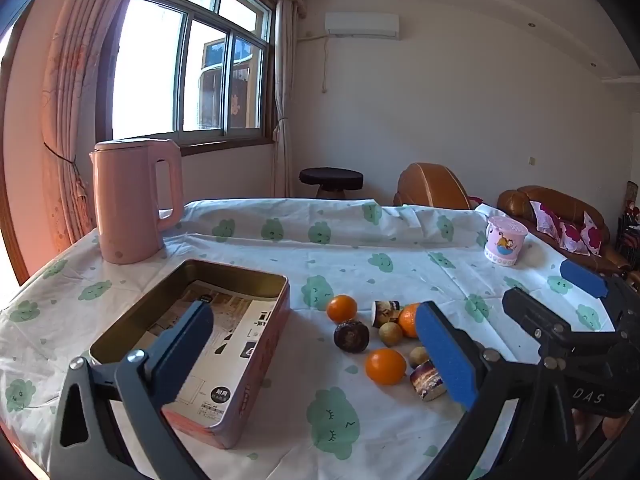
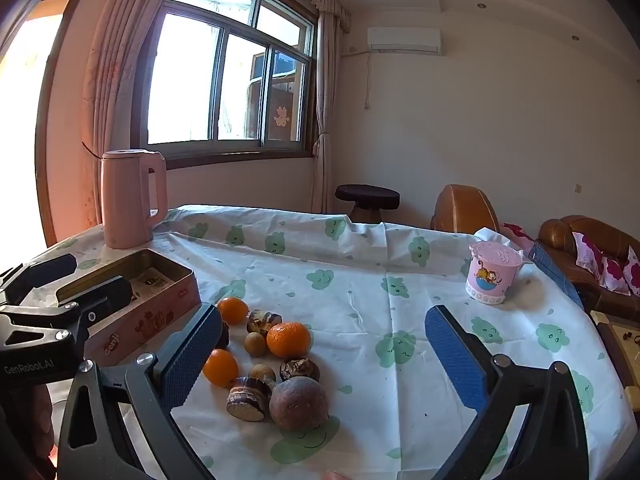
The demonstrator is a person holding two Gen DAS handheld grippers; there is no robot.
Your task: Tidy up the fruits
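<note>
My table [image 1: 400, 248], under a white cloth printed with green clouds, carries a pink kettle [image 1: 134, 200] at upper left, an open pink tin [image 1: 224, 344] at lower left, a fruit cluster [image 1: 384, 340] at centre, and a pink cup [image 1: 505, 240] at right.

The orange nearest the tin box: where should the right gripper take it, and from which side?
Grip the orange across its round middle, coming from above: a dark fruit and a sugarcane piece crowd its sides, the tin box stands beside it.
</note>
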